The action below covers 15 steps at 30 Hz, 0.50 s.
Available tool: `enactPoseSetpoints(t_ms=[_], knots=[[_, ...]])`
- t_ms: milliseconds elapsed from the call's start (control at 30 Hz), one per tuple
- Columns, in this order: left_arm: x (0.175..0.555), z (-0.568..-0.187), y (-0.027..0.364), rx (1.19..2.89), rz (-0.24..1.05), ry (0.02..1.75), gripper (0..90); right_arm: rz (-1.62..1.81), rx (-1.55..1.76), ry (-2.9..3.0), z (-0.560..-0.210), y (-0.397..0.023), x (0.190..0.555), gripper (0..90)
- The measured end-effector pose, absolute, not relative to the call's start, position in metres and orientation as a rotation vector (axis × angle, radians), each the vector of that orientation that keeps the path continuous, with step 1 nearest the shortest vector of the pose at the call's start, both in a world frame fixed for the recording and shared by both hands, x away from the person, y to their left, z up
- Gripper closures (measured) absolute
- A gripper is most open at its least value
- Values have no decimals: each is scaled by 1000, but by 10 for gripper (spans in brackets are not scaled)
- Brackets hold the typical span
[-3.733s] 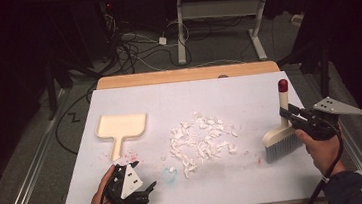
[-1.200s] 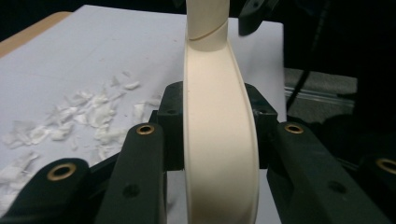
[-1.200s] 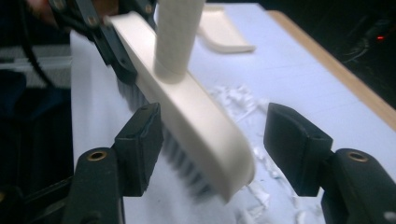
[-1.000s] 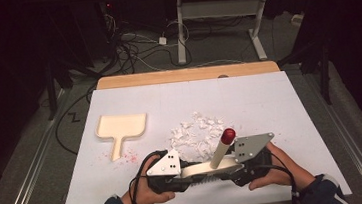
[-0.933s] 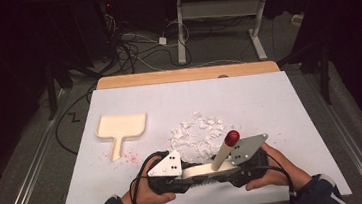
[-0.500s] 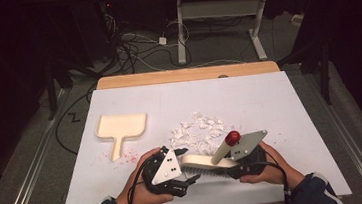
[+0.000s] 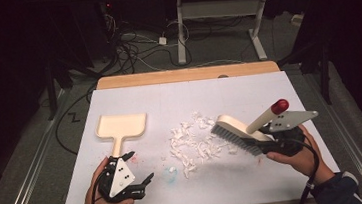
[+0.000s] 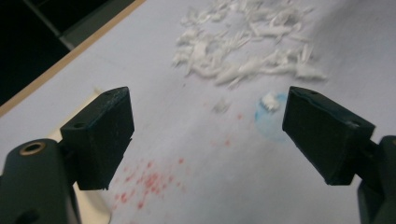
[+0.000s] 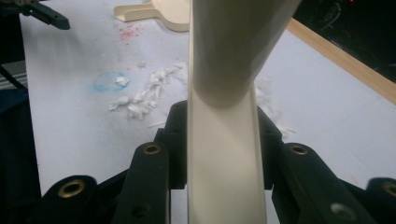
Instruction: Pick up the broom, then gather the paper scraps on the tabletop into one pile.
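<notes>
A cream hand brush (image 7: 237, 129) with grey bristles and a red-tipped handle hangs tilted over the right side of the white-covered table (image 7: 193, 96). My right gripper (image 7: 269, 144) is shut on its cream body (image 9: 224, 140), bristles pointing toward a pile of white paper scraps (image 7: 195, 143). A cream dustpan (image 7: 121, 127) lies flat at the left. My left gripper (image 7: 140, 166) sits just in front of the dustpan's handle, open and holding nothing. In the left gripper view its jaws stand wide apart (image 8: 212, 135), with the scraps (image 8: 247, 60) beyond them.
A blue stain (image 7: 168, 173) and red speckles (image 7: 134, 159) mark the cover near the left gripper. A wooden edge (image 7: 186, 75) runs along the table's far side. Cables and desk legs lie on the dark floor behind.
The two grippers were close together at the front centre. They have drawn apart: the left went left and open, the right carried the brush right, past the scraps.
</notes>
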<state>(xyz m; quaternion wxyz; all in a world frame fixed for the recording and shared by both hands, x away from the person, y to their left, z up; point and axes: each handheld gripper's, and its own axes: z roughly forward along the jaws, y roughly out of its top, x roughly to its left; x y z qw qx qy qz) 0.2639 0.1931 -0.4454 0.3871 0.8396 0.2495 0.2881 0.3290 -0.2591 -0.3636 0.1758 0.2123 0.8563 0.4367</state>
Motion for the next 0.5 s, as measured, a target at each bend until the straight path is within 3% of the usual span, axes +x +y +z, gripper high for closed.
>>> enactPoseSetpoints(t_ms=[500], knots=[[249, -474, 207, 2231, 695, 715, 156, 992, 871, 2151, -363, -305, 349, 684]])
